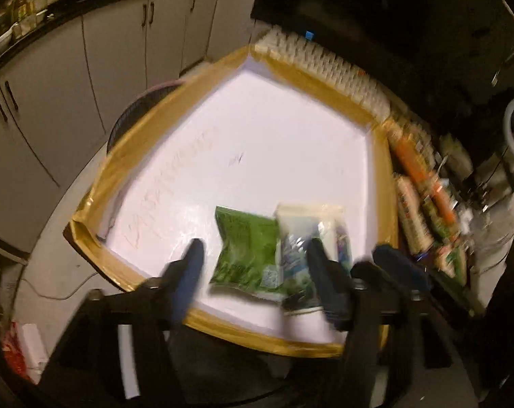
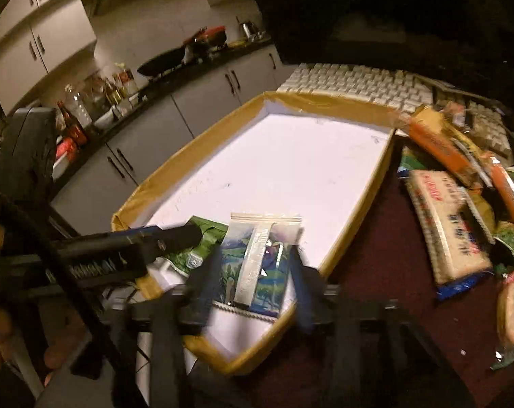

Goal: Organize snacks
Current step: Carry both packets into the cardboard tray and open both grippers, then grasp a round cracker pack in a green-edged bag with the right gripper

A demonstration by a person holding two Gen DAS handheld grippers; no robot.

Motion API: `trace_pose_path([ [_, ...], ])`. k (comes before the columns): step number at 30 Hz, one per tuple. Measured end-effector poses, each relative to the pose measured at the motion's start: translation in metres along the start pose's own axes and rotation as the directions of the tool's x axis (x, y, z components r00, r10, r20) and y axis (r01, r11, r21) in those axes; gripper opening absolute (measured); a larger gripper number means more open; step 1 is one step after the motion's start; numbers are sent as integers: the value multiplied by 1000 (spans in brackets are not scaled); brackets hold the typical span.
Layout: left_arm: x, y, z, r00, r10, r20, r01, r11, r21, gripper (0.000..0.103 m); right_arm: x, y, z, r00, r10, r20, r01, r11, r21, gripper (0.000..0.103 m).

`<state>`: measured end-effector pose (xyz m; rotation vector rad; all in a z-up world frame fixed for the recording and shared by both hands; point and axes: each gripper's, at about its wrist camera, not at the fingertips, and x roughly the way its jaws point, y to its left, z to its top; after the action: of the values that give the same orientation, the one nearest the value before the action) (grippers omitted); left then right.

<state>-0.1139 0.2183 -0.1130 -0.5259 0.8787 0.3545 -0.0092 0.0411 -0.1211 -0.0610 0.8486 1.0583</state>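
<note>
A white tray point(image 1: 382, 183) with a brown taped rim holds two snack packets at its near end. In the left wrist view a green packet point(image 1: 246, 248) lies flat between the spread fingers of my left gripper point(image 1: 257, 278), with the pads clear of it. A blue-and-white packet point(image 2: 257, 265) lies beside it, overlapping its edge, between the parted fingers of my right gripper point(image 2: 253, 285). Neither packet is lifted. One finger of the right gripper point(image 1: 396, 268) shows just right of the left one. A left finger point(image 2: 178, 233) reaches over the green packet point(image 2: 202, 238).
Right of the tray, a pile of snack packets lies on a dark red cloth point(image 2: 375, 289): a large cracker pack point(image 2: 447, 224) and orange packs point(image 2: 440, 146). A white keyboard point(image 2: 352, 81) sits behind the tray. Kitchen cabinets point(image 1: 53, 119) stand to the left.
</note>
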Motion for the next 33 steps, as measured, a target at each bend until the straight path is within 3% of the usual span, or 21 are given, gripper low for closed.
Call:
trace_pose_path([
  [1,-8,-3,-1,999,-23,32,23,1000,0,67,-6,-7,-4,1000,0,21,0,1000,-6,56],
  [5,-24,-26,-9,991,-102,86,96,993,66,75,-26,-40,-24,996,15,83,-14,1000,-15,59],
  [9,-29,-54,-15,986,-124,108,109,984,140,78,-43,-68,-45,995,21,98,-23,999,22,61],
  [20,-16,-107,-24,986,-165,25,155,963,219,78,-76,-101,-88,993,-15,118,-11,977,214,61],
  [27,-11,-126,-28,988,-157,4,151,954,259,78,-99,-125,-95,987,-114,108,85,965,247,61],
  [33,-3,-139,-33,987,-155,-31,157,945,287,78,-121,-152,-97,977,-193,92,154,934,322,77],
])
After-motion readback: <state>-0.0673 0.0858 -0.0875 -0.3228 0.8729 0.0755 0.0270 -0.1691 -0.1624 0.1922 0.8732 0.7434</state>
